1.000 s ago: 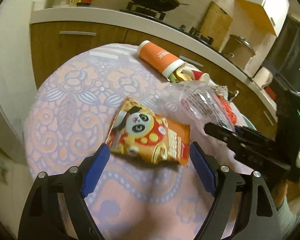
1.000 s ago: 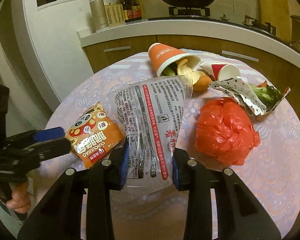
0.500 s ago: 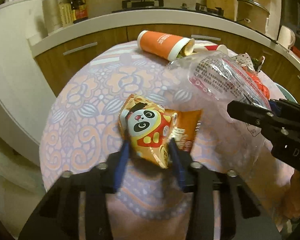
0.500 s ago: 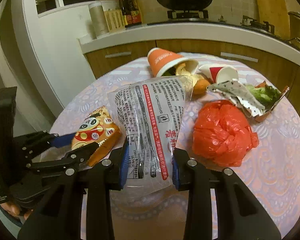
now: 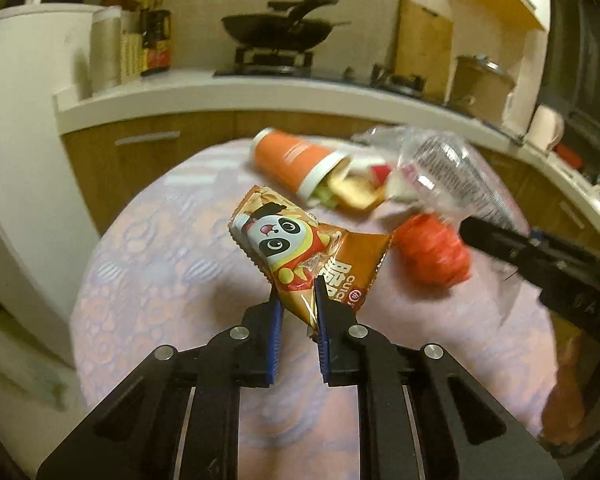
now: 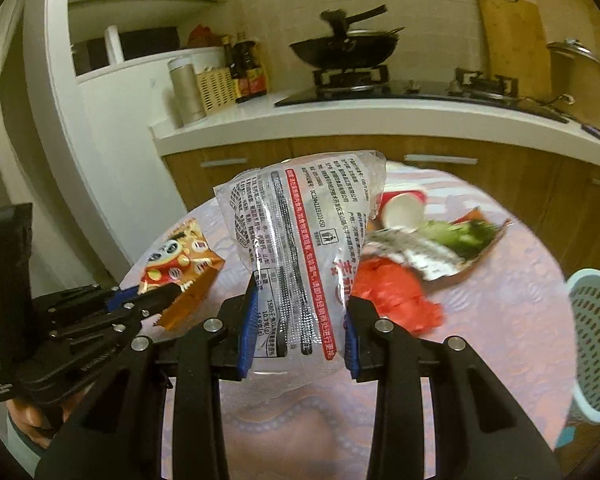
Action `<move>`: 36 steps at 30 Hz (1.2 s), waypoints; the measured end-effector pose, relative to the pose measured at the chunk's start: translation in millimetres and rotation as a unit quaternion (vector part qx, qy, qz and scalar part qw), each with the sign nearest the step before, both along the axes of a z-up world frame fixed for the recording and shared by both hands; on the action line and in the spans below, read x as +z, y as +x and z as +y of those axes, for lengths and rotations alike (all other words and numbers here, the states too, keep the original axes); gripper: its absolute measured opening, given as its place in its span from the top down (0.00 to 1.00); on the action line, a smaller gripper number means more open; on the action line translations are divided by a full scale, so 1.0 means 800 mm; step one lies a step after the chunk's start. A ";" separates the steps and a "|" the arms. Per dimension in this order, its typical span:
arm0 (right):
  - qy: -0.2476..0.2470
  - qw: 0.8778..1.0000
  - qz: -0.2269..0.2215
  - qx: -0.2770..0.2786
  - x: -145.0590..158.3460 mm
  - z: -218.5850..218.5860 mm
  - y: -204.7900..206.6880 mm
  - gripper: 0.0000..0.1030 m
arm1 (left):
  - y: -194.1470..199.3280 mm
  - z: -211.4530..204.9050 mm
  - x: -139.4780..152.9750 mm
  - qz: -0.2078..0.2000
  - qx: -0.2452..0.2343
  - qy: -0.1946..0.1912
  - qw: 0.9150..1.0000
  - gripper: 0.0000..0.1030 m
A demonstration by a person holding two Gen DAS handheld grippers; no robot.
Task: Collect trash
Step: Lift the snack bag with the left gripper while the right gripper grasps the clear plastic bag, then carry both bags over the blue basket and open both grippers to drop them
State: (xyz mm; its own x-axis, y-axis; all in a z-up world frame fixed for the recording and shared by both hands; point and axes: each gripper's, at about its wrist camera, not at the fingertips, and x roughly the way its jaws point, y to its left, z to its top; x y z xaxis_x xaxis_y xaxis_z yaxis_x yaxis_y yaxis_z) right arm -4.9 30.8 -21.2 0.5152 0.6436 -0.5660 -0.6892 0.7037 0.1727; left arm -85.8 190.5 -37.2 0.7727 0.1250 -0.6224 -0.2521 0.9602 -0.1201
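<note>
Both grippers loaded — left gripper (image 5: 297, 300) pinches the snack packet (image 5: 300, 252) by one corner above the table (image 5: 160, 264), right gripper (image 6: 298, 320) clamps the clear bag (image 6: 300, 240). That corner hold looks thin — a swing toward the basket (image 6: 596, 340) could shake it loose.

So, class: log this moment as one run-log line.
left gripper: shut on panda snack packet | right gripper: shut on clear printed bag | both lifted

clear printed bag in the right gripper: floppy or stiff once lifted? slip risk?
Likely floppy: the clear printed bag creases and bulges above the right gripper, which pinches only its lower part. Probably very light, since the thin see-through film stands up on its own. Its glossy surface may be slippery, so it could creep out.
</note>
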 end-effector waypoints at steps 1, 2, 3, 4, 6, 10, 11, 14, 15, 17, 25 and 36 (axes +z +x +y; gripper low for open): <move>0.000 1.000 -0.002 -0.007 0.003 -0.007 0.002 0.70 | 0.003 -0.006 0.005 -0.006 -0.007 -0.001 1.000 0.87; 0.000 1.000 -0.003 -0.012 0.004 -0.012 0.005 0.70 | 0.009 -0.015 0.011 -0.012 -0.018 -0.003 1.000 0.87; 0.000 1.000 -0.001 -0.021 0.005 -0.022 0.009 0.70 | 0.013 -0.022 0.014 -0.016 -0.024 -0.002 1.000 0.87; 0.000 1.000 0.001 -0.027 0.006 -0.028 0.013 0.70 | 0.019 -0.032 0.019 -0.021 -0.032 0.001 0.999 0.87; 0.001 0.999 0.004 -0.040 0.007 -0.045 0.021 0.70 | 0.027 -0.049 0.026 -0.026 -0.046 0.003 0.999 0.87; 0.001 0.997 -0.010 -0.076 0.017 -0.085 0.035 0.70 | 0.055 -0.088 0.039 -0.036 -0.077 0.001 0.996 0.87; 0.002 0.996 -0.014 -0.087 0.021 -0.100 0.039 0.70 | 0.060 -0.096 0.039 -0.037 -0.082 0.000 0.996 0.87; -0.002 0.993 -0.025 -0.115 0.028 -0.130 0.050 0.70 | 0.085 -0.130 0.046 -0.041 -0.111 -0.006 0.993 0.87; -0.001 0.992 -0.026 -0.126 0.030 -0.146 0.054 0.70 | 0.091 -0.138 0.047 -0.042 -0.118 -0.006 0.992 0.87; 0.001 0.989 -0.028 -0.145 0.032 -0.170 0.060 0.70 | 0.106 -0.160 0.051 -0.043 -0.136 -0.006 0.990 0.87; 0.006 0.974 -0.014 -0.226 0.025 -0.282 0.095 0.70 | 0.171 -0.273 0.055 -0.041 -0.218 -0.008 0.975 0.87; 0.014 0.940 0.062 -0.335 -0.040 -0.421 0.155 0.70 | 0.265 -0.391 0.006 0.011 -0.289 -0.016 0.957 0.86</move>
